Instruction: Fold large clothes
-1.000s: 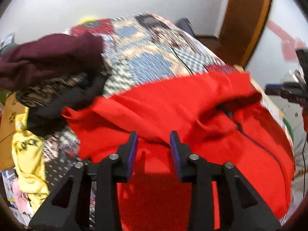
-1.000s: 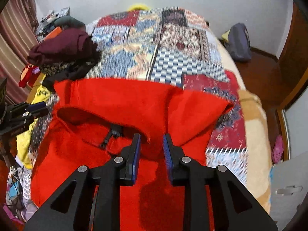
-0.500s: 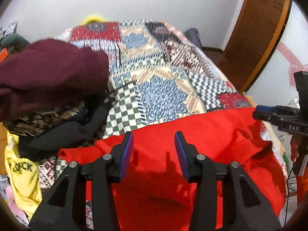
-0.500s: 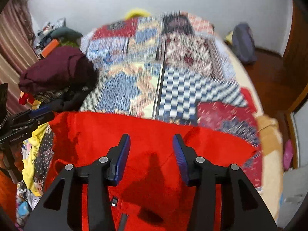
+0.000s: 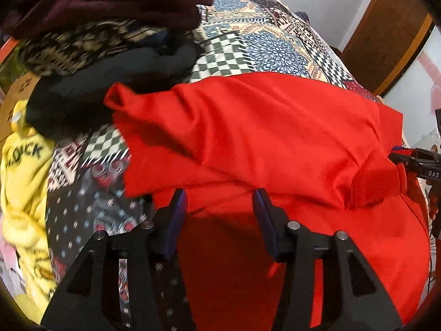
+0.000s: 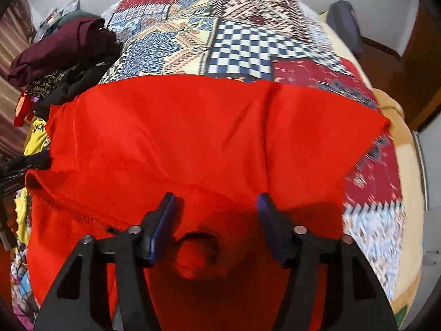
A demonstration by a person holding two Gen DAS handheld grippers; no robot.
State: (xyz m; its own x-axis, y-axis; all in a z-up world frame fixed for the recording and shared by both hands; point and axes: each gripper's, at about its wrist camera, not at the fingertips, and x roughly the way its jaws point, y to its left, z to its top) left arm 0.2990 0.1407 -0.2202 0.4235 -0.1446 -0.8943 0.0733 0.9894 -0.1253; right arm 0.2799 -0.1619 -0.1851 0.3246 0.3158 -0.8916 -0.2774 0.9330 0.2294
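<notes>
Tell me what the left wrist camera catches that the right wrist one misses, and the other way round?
Only the left wrist view shows the wooden door. Only the right wrist view shows the striped curtain and the dark bag beside the bed. Both share the red garment on the patchwork quilt, the maroon-topped clothes pile and the yellow shirt.

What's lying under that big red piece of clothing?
The red garment lies on a patchwork bedspread, whose checkered and red patterned patches show past its far edge and right side. A folded-over layer of the garment covers its own lower part; whatever else is beneath is hidden.
</notes>
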